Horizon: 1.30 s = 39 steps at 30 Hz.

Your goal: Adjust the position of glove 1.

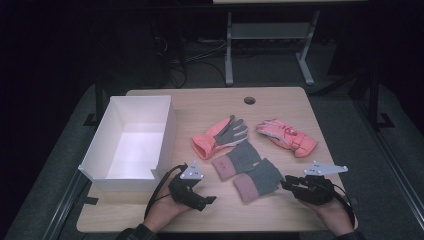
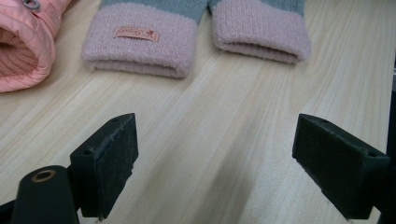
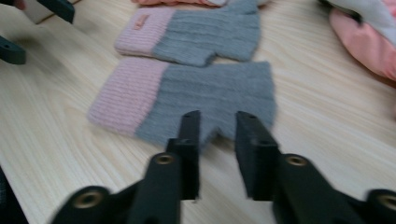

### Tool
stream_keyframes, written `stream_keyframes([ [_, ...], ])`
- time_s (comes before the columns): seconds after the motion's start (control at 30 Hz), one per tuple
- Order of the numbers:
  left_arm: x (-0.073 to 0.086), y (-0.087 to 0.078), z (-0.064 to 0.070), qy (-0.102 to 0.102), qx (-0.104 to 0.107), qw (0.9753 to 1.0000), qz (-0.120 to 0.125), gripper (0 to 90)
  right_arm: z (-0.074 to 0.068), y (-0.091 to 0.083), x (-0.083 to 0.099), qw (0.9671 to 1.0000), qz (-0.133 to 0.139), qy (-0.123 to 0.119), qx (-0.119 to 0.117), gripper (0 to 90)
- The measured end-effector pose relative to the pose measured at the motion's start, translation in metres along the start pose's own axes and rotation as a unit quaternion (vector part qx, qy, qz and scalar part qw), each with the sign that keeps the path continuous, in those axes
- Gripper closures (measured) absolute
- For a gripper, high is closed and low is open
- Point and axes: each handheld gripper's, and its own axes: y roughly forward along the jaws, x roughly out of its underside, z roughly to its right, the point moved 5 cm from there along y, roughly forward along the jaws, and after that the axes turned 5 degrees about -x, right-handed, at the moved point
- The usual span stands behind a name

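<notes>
In the high view, a wooden table [image 1: 280, 107] carries a white box [image 1: 131, 142] at the left of the frame. At centre lie two grey knitted mitts with pink cuffs: the upper mitt [image 1: 236, 159] and the lower mitt [image 1: 258, 180], side by side. Above them are a pink glove with a grey palm [image 1: 221, 136] and a second pink glove [image 1: 287, 136] to its right. The left gripper [image 1: 209, 200] sits at lower centre-left, just left of the mitts; the right gripper [image 1: 285, 183] sits at lower right, its tips at the lower mitt's edge.

The left gripper view adds the jaws spread wide over bare wood, holding nothing, with both pink cuffs along the top edge; the upper mitt [image 2: 140, 39] carries a small sewn label, and the lower mitt [image 2: 259, 25] lies to its right.

The right gripper view shows the right gripper [image 3: 217, 135] partly open, its narrow gap over the lower mitt [image 3: 187, 98] at the grey edge, nothing clamped. The upper mitt [image 3: 191, 32] lies beyond.
</notes>
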Motion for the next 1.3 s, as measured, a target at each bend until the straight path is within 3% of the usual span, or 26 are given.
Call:
stream_keyframes([
  [0.13, -0.001, 0.001, 0.001, 0.000, 0.000, 1.0000, 0.001, 13.9, -0.006, 0.009, -0.005, 0.9997, -0.011, -0.011, -0.019, 90.0],
  [0.53, -0.001, 0.001, 0.002, 0.007, -0.001, 1.0000, -0.002, 13.9, -0.017, 0.035, -0.020, 0.9980, -0.025, -0.032, -0.049, 90.0],
  [0.73, -0.001, 0.001, 0.003, 0.004, 0.002, 1.0000, 0.001, 13.9, -0.017, 0.052, -0.027, 0.9968, -0.042, -0.050, -0.046, 90.0],
  [0.93, -0.001, 0.002, 0.003, 0.003, 0.003, 1.0000, 0.002, 13.9, -0.016, 0.071, -0.031, 0.9959, -0.062, -0.053, -0.040, 90.0],
  [1.17, -0.001, 0.001, 0.004, 0.009, 0.003, 1.0000, -0.002, 13.9, -0.017, 0.080, -0.024, 0.9929, -0.094, -0.063, -0.037, 90.0],
  [1.3, -0.001, 0.001, 0.004, 0.008, 0.002, 1.0000, 0.000, 13.9, -0.018, 0.081, -0.022, 0.9927, -0.098, -0.058, -0.039, 90.0],
])
